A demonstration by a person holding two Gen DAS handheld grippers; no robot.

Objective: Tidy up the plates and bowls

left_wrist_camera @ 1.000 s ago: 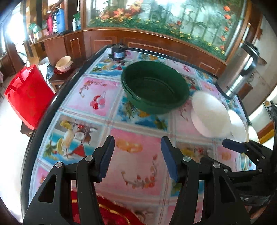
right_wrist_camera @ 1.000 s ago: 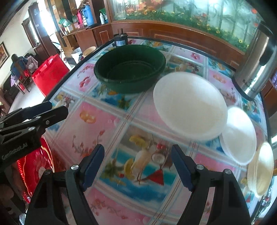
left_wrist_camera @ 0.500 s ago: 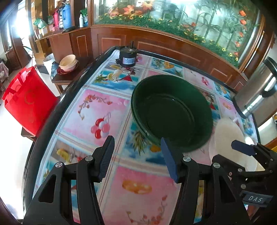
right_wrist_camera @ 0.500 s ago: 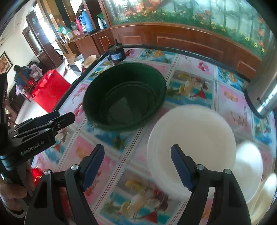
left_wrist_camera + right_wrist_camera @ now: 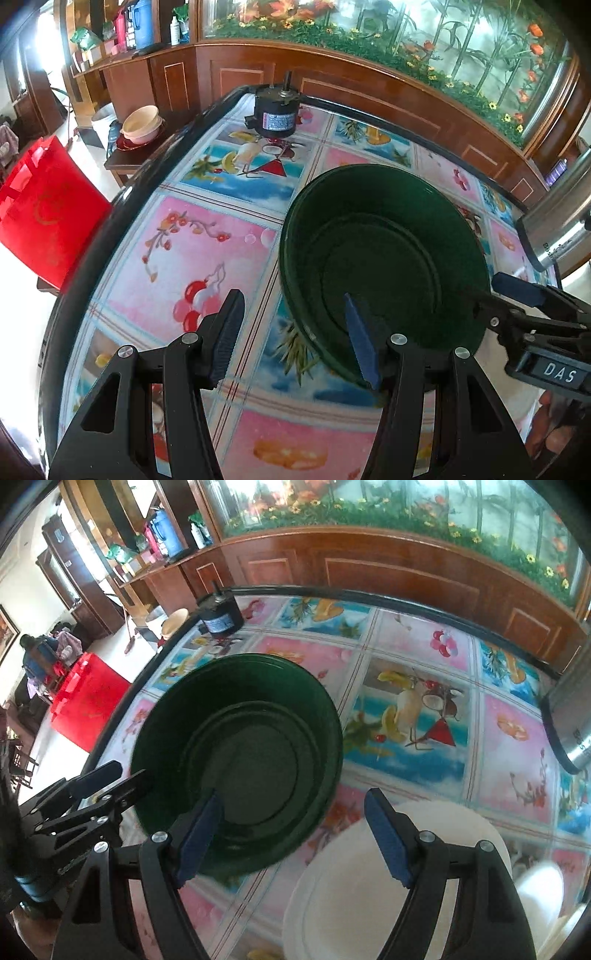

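A big dark green basin (image 5: 384, 266) stands on the table with the flowered cloth (image 5: 192, 243). My left gripper (image 5: 295, 332) is open and holds nothing; its jaws straddle the basin's near left rim from above, one finger outside, one over the inside. In the right wrist view the same green basin (image 5: 240, 760) lies left of centre. My right gripper (image 5: 291, 830) is open and holds nothing, hanging above the basin's near right rim and a large white plate (image 5: 369, 893). A smaller white plate (image 5: 539, 897) sits blurred to the right. The right gripper (image 5: 517, 291) reaches in beside the basin.
A black cylindrical motor (image 5: 275, 116) stands at the table's far edge. A steel kettle (image 5: 572, 716) rises at the right. Beyond the left edge are a red bag (image 5: 44, 210) and a side table with cream bowls (image 5: 142, 123). A wooden cabinet (image 5: 369, 88) closes the back.
Both grippers moved forward across the table toward the green basin, which now sits right under their fingers. The white plates slid down and out of the left wrist view. Jaw openings stayed the same.
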